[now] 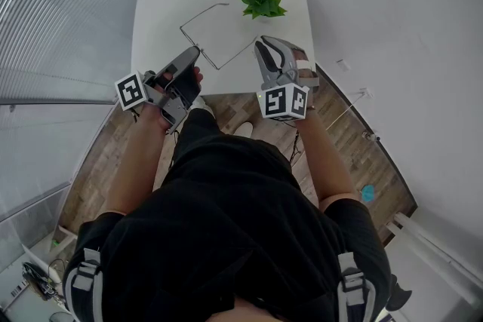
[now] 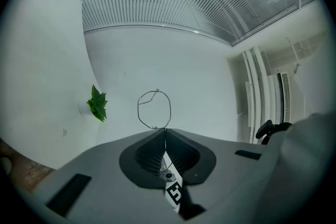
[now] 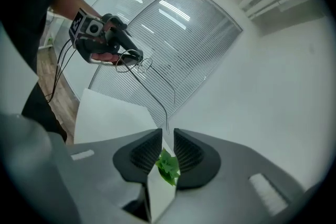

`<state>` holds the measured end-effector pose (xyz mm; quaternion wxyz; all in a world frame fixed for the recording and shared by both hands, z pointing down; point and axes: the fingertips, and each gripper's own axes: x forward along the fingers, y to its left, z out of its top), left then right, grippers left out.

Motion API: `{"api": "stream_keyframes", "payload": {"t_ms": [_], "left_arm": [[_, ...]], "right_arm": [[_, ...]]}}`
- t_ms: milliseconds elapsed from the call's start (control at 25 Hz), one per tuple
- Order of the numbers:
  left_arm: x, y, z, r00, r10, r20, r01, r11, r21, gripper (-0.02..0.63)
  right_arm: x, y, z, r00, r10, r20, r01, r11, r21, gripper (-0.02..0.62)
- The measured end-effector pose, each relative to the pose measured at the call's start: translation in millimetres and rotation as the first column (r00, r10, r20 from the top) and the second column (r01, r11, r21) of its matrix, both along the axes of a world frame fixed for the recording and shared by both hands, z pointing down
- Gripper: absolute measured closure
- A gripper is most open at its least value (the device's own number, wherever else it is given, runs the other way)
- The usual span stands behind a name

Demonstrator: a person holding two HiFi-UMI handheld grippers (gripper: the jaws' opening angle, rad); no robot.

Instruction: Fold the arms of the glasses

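Glasses [image 1: 200, 48] are held over the white worktop [image 1: 158, 11] at upper centre, clamped in the closed left hand-held gripper [image 1: 192, 56]; the right hand-held gripper [image 1: 262, 47] is parted, an arm tip ungripped at its mouth

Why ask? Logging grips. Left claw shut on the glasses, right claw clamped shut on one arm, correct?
Not the right claw: the right gripper view shows its jaws apart, the arm unpressed, its tip at the gap. The left claw is shut on the glasses.
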<state>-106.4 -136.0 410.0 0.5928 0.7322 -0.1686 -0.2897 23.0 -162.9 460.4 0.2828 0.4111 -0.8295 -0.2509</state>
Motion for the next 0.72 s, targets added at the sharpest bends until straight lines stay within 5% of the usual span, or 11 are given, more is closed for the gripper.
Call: {"api": "stream_keyframes", "payload": {"t_ms": [280, 720], "left_arm": [[2.1, 0.2, -1.5, 1.0, 0.005, -0.008, -0.005, 1.0, -0.005, 0.595], [5.2, 0.8, -2.3, 1.0, 0.017, -0.013, -0.017, 1.0, -0.015, 0.595]], "right_arm": [[-2.9, -2.3, 0.8, 0.991, 0.028, -0.127, -0.017, 0.996, 0.086, 0.518], [-2.1, -5.7, -1.4, 0.981, 0.049, -0.187, -0.024, 0.991, 0.134, 0.552]]}}
